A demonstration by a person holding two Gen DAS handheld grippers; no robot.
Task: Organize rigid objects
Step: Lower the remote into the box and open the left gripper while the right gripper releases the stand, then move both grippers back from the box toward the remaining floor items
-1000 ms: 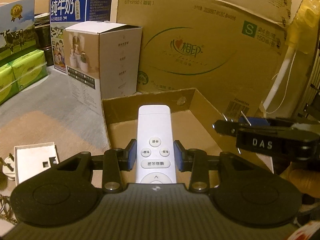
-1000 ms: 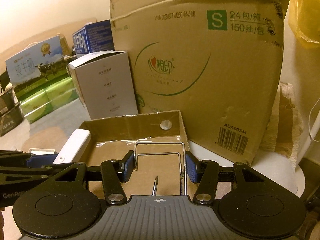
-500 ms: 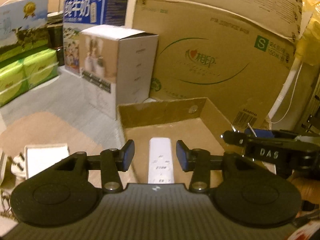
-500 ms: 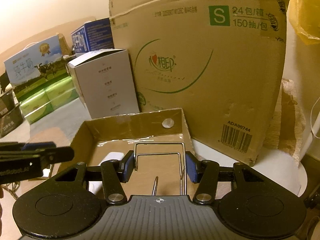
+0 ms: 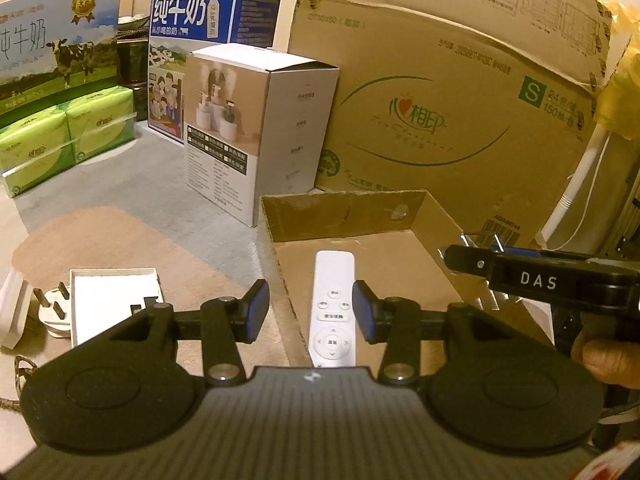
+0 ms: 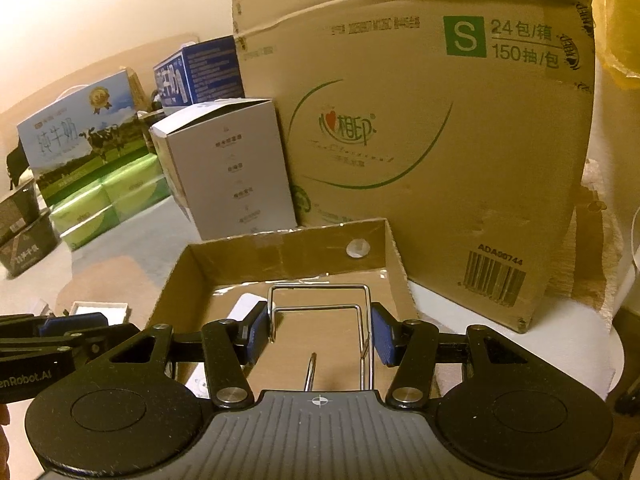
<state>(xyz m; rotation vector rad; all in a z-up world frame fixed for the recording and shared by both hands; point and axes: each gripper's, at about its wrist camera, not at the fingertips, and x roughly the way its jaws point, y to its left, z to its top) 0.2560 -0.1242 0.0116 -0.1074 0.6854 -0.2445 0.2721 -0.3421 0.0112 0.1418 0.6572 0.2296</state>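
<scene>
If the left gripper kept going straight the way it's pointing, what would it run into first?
Most likely the white remote lying on the floor of the shallow cardboard box; it sits directly ahead between the left gripper's open fingers. Depth is hard to judge in the fisheye view.

The left gripper (image 5: 306, 312) is black plastic: two round, disc-embossed housings flank a grey ribbed plate that carries a small white cross mark. Angular link arms, pinned with silver screws, run forward from the plate to fingers (image 5: 255, 311) faced with blue pads. The right gripper (image 6: 320, 338) has the same build, its plate bearing a white crosshair. Side-on, its black arm reads "DAS" in white; the left one's reads "enRobot.AI".
</scene>
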